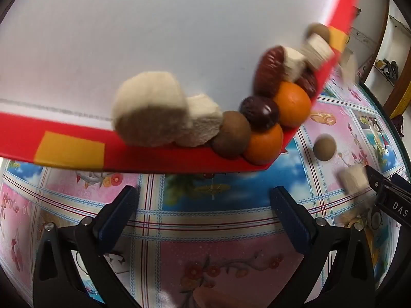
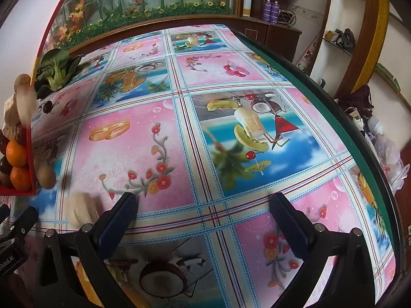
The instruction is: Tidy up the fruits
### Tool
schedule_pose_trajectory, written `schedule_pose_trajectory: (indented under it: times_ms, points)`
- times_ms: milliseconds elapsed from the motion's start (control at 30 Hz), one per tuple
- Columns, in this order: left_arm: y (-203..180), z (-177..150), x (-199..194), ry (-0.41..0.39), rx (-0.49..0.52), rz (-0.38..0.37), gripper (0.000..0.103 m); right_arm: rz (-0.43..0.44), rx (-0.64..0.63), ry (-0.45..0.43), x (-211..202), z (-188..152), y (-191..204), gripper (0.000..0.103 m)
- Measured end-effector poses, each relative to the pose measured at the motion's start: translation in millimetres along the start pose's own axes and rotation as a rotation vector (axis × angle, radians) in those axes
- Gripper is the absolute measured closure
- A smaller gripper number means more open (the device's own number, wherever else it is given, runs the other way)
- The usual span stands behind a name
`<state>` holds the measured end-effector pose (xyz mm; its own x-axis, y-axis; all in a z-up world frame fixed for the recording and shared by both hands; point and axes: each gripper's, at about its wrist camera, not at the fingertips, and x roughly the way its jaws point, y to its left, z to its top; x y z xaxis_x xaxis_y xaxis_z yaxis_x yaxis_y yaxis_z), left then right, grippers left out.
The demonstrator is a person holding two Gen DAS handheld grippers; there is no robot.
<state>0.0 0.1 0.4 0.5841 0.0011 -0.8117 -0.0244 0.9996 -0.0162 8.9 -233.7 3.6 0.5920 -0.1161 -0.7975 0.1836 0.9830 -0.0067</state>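
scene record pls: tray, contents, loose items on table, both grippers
tray: red tray, tilted, white floor
contents: two oranges, brown round fruits, dark red pieces, pale chunks piled at its low corner
loose: brown fruit and pale chunk on the tablecloth
left hand-held gripper: open, empty
right hand-held gripper: open, empty
other: leafy greens

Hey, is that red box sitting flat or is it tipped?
Tipped. The red box slants, its fruit piled into the low corner around the oranges, with a brown fruit already on the tablecloth.
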Motion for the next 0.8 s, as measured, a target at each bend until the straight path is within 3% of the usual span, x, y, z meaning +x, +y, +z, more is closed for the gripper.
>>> schedule_pose_trajectory:
  times_ms: [800]
  points:
    - [4.4,3.6,-2.1,0.0,0.0,0.0,0.0,0.002,0.002,0.001,2.5,-0.3,0.1,0.0]
